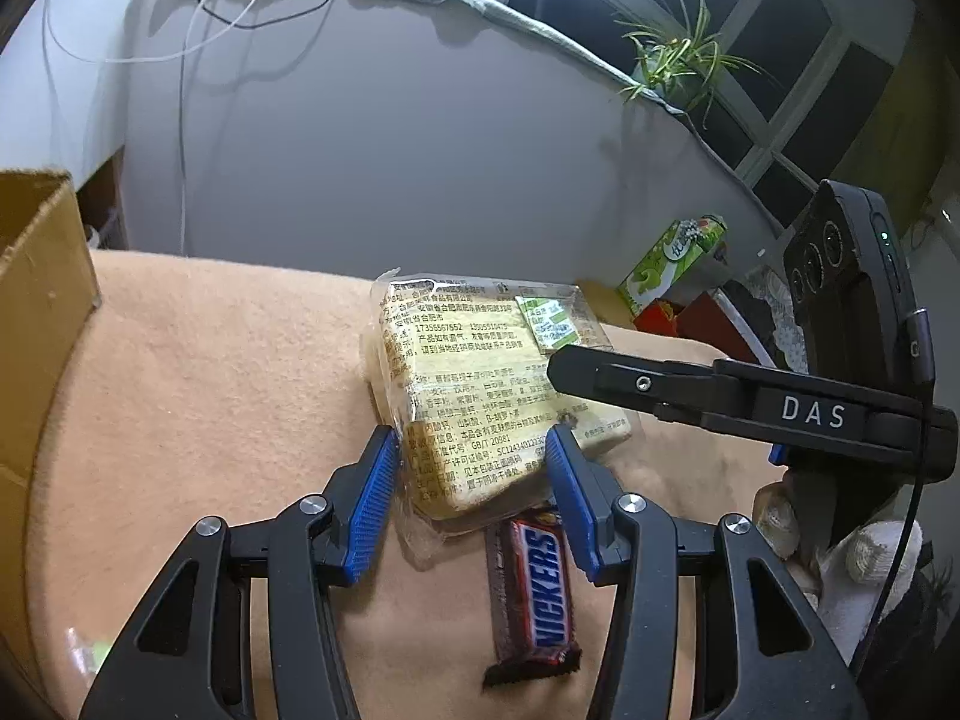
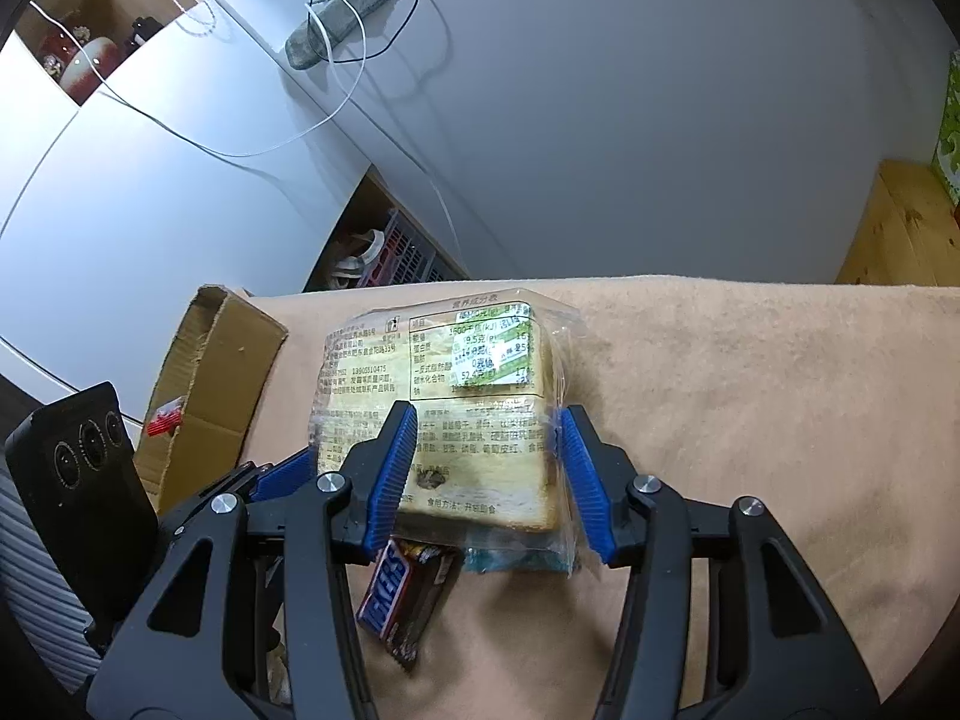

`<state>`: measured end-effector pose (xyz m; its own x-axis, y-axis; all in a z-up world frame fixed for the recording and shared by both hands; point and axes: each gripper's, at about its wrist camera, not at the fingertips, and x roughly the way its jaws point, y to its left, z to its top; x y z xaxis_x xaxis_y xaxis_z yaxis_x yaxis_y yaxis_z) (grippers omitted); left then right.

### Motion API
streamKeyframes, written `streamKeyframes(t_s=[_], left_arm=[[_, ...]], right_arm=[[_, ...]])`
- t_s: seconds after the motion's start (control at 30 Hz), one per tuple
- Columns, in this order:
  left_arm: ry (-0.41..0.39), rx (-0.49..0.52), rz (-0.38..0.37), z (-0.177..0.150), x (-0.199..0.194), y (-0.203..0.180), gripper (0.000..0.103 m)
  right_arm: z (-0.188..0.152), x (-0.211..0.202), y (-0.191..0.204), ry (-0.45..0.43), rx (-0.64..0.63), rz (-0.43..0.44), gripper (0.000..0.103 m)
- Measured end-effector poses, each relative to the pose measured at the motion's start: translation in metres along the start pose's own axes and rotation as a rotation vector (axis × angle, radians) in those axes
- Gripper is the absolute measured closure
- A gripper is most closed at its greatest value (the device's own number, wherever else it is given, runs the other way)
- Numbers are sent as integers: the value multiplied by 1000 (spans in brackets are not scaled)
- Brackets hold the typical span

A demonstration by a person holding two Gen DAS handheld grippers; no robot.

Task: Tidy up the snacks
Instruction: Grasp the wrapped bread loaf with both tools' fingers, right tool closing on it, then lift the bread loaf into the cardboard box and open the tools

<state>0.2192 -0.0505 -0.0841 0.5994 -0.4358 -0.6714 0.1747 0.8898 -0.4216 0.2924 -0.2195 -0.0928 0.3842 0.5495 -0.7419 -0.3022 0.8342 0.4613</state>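
Blue-padded tongs, left (image 1: 474, 450) and right (image 2: 489, 429), clamp bread packet (image 2: 456, 396).

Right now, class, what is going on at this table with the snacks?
A person holds two handheld grippers, and both have their blue fingers on either side of one wrapped bread pack lying on a tan cloth. The left gripper takes its near end; the right gripper grips beside it. The fingers look pressed against the wrapper. A Snickers bar lies partly under the pack. An open cardboard box sits to one side.
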Motion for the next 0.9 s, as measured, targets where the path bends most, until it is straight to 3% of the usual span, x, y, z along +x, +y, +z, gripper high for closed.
streamKeyframes(t_s=[0.37, 0.63, 0.9], left_arm=[[-44, 30, -16, -13, -37, -16, 55], [-112, 31, -30, -15, -86, -18, 55], [-188, 29, -4, -24, -139, -7, 55]], right_arm=[[-21, -38, 28, -38, -34, -6, 51], [-33, -71, 77, -82, -103, -4, 51], [-41, -79, 132, -96, -177, 23, 51]])
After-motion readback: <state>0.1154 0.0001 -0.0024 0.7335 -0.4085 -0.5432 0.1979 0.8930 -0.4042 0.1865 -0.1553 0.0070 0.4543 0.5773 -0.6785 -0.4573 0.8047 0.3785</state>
